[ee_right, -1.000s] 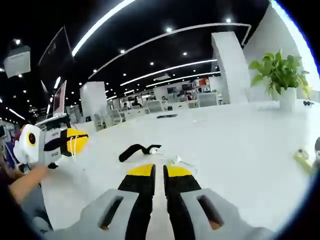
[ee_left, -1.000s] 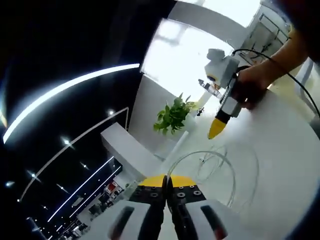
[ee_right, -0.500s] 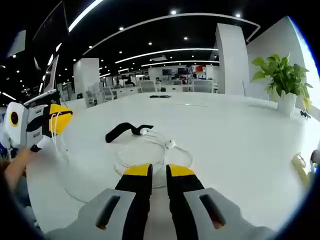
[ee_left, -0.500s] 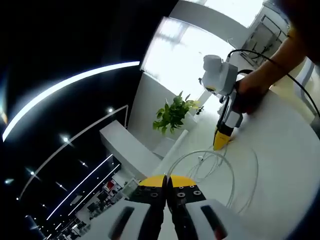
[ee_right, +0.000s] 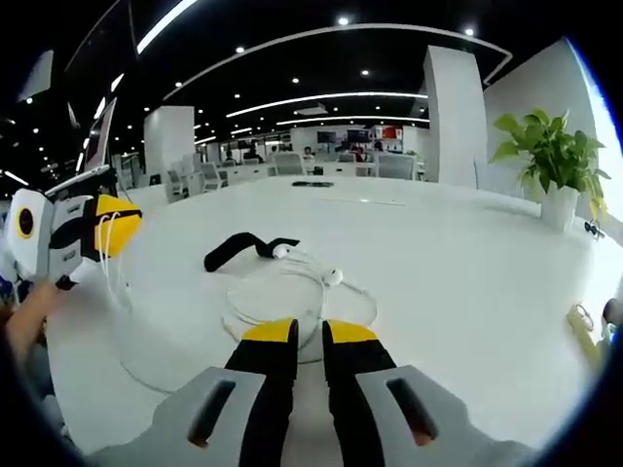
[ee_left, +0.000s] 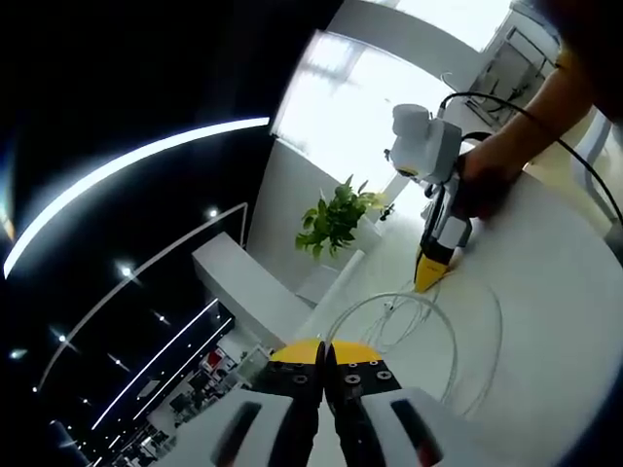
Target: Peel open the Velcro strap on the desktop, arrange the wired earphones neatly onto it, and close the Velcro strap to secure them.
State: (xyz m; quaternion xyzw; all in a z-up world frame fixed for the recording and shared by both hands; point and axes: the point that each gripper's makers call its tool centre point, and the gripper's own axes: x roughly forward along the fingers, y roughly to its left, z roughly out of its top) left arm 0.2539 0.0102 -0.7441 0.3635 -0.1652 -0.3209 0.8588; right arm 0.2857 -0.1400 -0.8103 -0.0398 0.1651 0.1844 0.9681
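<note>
The earphones (ee_right: 292, 292) lie on the table (ee_right: 467, 263), touching the strap (ee_right: 238, 249).

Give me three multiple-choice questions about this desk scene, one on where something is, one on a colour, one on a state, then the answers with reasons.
1. Where does the black Velcro strap lie on the white desk?
A. Beside the earbuds, past the cable loops
B. Under the potted plant
C. Between the right gripper's jaws

2. What colour are both grippers' jaw tips?
A. Red
B. Yellow
C. Green

3. What is the left gripper doing?
A. Lying on the desk
B. Clamping the strap
C. Shut on the earphone cable, lifted off the desk

Answers: 1 A, the right gripper view shows the strap next to the earbuds, beyond the cable loops. 2 B, the tips of the left gripper and the right gripper are yellow. 3 C, white cable strands hang from its closed tip.
</note>
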